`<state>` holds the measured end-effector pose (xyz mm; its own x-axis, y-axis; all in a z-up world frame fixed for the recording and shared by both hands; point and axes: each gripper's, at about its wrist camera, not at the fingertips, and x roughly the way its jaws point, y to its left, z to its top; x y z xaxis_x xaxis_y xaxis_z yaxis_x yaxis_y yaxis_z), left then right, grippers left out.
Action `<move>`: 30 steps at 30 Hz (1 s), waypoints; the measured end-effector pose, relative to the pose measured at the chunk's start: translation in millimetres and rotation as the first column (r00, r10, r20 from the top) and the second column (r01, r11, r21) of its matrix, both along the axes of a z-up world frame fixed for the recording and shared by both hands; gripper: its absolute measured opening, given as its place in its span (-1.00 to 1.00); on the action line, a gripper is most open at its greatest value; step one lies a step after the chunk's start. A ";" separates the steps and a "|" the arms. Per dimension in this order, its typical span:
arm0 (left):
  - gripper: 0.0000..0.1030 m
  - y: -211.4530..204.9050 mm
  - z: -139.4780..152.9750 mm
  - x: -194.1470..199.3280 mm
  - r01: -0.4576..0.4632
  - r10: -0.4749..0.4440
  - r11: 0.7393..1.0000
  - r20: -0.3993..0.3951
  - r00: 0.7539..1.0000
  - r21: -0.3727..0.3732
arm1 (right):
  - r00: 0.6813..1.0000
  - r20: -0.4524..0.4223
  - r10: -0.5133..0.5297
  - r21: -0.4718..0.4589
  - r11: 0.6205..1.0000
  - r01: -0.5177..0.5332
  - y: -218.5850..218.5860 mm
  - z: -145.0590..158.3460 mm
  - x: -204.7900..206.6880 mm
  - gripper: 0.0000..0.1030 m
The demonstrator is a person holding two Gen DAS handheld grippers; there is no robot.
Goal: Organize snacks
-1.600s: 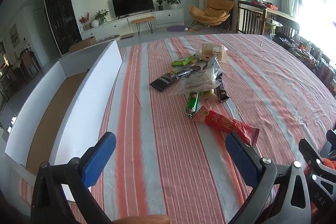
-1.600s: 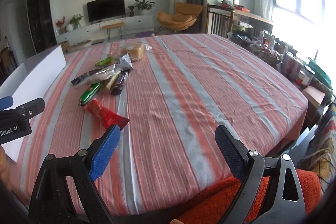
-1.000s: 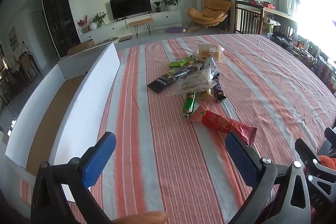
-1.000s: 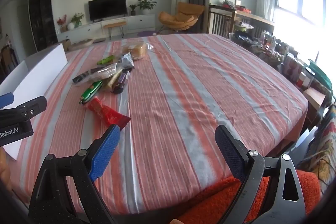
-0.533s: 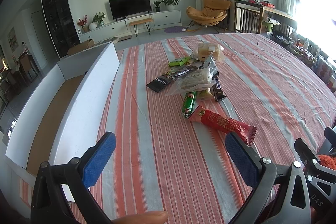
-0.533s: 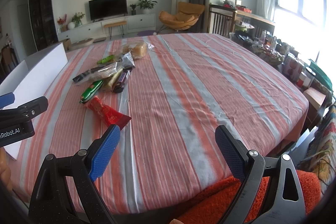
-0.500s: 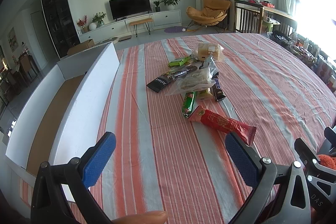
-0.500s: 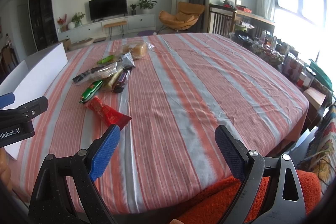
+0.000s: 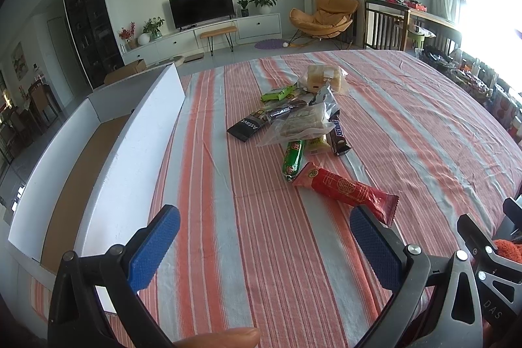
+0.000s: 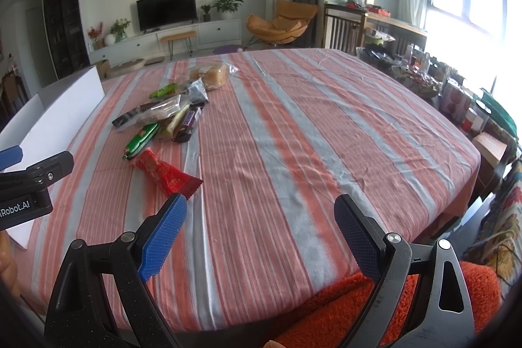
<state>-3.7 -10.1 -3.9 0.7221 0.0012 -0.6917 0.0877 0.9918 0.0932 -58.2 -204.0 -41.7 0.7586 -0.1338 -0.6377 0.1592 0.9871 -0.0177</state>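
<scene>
Snack pile (image 9: 300, 113): centre of the left wrist view, upper left of the right wrist view; it lies on the striped tablecloth (image 9: 407, 126).
- Red packet (image 9: 345, 189): nearest item to you, lying flat just beyond your left gripper's right fingertip.
- Green sausage-shaped packet (image 9: 293, 156): its near end touches the red packet's far end.
- Dark chocolate bar (image 9: 338, 136): right of the green packet.
- Clear bag (image 9: 301, 121): lies over several items in mid-pile.
- Black flat packet (image 9: 246, 129): left edge of the pile.
- Small green packet (image 9: 280, 93) and bagged bread (image 9: 326, 77): far end of the pile.

White open box (image 9: 137, 132): left of frame, beside the pile, brown floor showing inside.

Your left gripper (image 9: 264, 245): jaws spread wide, holding nothing, low over bare cloth.
Your right gripper (image 10: 261, 232): jaws spread wide, holding nothing, near the table's front edge, right of the red packet.

Background, upper frame: television (image 9: 202, 5), orange chair (image 9: 323, 18). Nothing lies between your grippers and the pile.
</scene>
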 end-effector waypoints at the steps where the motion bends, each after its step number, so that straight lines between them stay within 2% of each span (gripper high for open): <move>1: 1.00 0.2 0.2 -0.1 0.000 0.000 1.000 0.000 1.000 0.000 | 1.000 0.000 0.000 0.000 1.000 0.000 0.0 0.0 0.0 0.82; 30: 1.00 -0.1 -2.0 1.3 -0.002 0.002 1.000 -0.011 1.000 -0.002 | 1.000 -0.004 0.000 0.007 1.000 0.000 -1.5 -1.0 0.2 0.82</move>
<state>-2.4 -10.2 -5.9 0.7143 0.0007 -0.6999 0.0871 0.9921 0.0898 -58.0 -205.6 -42.7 0.7560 -0.1295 -0.6416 0.1590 0.9872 -0.0119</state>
